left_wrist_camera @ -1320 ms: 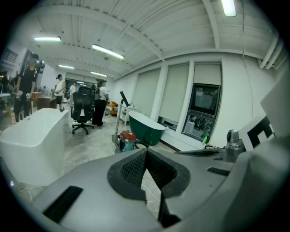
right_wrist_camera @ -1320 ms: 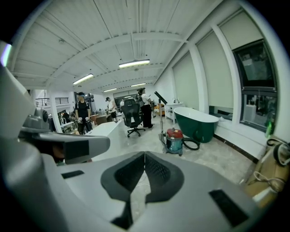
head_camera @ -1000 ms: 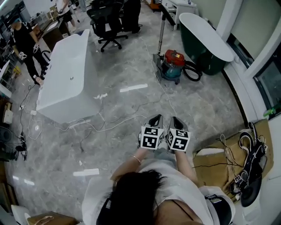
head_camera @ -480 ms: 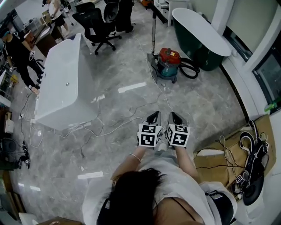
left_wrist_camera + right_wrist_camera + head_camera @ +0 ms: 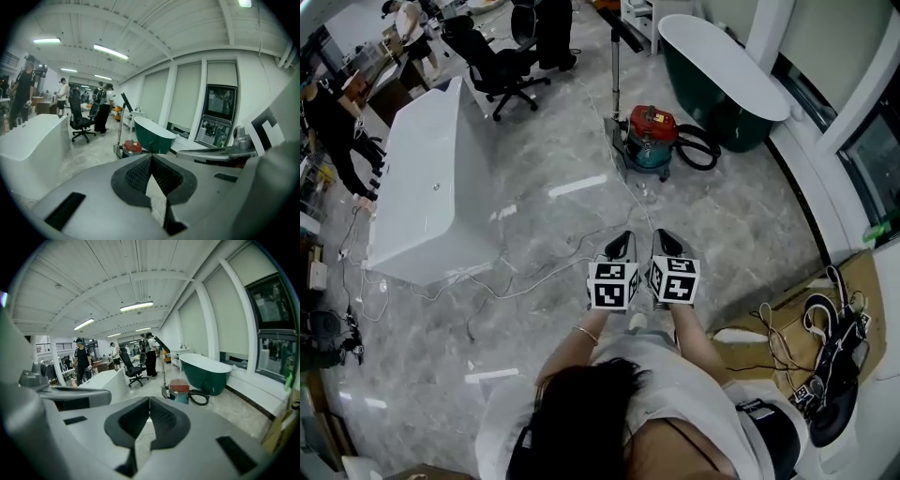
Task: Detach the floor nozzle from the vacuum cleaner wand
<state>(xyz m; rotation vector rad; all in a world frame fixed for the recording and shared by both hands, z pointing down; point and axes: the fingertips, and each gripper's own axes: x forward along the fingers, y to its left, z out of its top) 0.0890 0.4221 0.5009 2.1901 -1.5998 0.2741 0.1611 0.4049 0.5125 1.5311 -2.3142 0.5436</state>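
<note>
The vacuum cleaner, a red-topped teal canister with a black hose, stands on the marble floor ahead of me. Its metal wand stands upright at the canister's left, and the floor nozzle is at the wand's foot. Both grippers are held side by side in front of the person, well short of the vacuum. My left gripper is shut with nothing in it, and so is my right gripper. The left gripper view shows the canister beyond the left gripper. The right gripper view shows canister and wand past the right gripper.
A dark green bathtub stands behind the vacuum, a white bathtub at the left. Cables trail across the floor. An office chair and people stand at the back. Cardboard with cables lies at the right.
The person has walked toward the vacuum, and both grippers have moved forward with them, still shut and side by side.
</note>
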